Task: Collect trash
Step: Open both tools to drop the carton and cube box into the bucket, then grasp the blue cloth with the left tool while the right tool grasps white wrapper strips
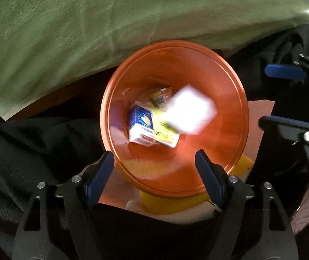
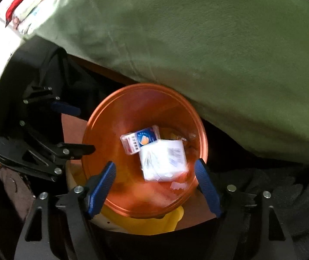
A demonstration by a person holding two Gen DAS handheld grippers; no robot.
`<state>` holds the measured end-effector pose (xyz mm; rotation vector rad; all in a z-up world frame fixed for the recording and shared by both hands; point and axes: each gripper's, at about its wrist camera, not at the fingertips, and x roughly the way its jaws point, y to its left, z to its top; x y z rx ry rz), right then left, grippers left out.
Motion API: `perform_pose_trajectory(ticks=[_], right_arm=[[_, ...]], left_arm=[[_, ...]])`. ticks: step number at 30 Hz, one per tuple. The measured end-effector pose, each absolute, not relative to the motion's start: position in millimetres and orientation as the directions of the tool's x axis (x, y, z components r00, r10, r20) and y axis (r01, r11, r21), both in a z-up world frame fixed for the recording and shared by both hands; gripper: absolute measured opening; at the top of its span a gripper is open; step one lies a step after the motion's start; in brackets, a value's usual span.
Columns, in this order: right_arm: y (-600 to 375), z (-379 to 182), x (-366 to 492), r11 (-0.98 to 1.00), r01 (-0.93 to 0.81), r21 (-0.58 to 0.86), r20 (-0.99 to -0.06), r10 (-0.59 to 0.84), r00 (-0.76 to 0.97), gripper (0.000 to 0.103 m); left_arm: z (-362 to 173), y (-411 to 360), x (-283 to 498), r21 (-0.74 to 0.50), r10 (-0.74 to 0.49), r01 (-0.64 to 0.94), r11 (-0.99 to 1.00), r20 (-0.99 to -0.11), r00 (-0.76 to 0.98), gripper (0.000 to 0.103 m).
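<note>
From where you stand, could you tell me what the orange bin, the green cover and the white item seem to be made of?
Orange bin: likely smooth plastic; glossy highlights, moulded rim.
Green cover: soft fabric, matte, fuzzy nap and folds.
White item: probably paper or thin wrapping; creased, but blurred, so uncertain.

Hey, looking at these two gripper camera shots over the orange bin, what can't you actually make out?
- White packet: motion-blurred in the left wrist view; print unreadable.
- Bottom of the orange bin: covered by trash in both views.
- Yellow item: partly under the white packet and the blue-and-white carton.
- Yellow object beneath the bin: mostly hidden by it.
- Dark cloth: too dark to identify.
</note>
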<state>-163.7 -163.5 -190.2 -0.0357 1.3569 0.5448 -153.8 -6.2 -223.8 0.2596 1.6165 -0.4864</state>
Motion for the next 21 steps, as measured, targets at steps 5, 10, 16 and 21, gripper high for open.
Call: perform_pose_trajectory(ticks=[5, 10, 16, 21], right_arm=[[-174, -161, -162, 0.87, -0.38, 0.313, -0.897, 0.403, 0.183, 0.074], [-191, -100, -160, 0.843, -0.408, 0.35, -0.805, 0.493, 0.33, 0.075], [-218, -43, -137, 0.853, -0.402, 0.332, -0.679, 0.512, 0.526, 0.081], [-231, -20, -121, 0.861, -0.369, 0.35, -0.615, 0.508, 0.603, 0.083]], left_arm=[[-211, 8, -154, -0.198, -0.179, 0.427, 0.882, -0.98, -0.085, 0.075], [-160, 23, -150, -0.234, -0.289, 0.457, 0.858, -0.956, 0.054, 0.075], [-70, 43, -114, -0.143, -0.324, 0.442, 0.886, -0.872, 0.368, 0.079], [-27, 71, -41, -0.135, -0.285, 0.299, 0.945, -0.791, 0.542, 0.083]])
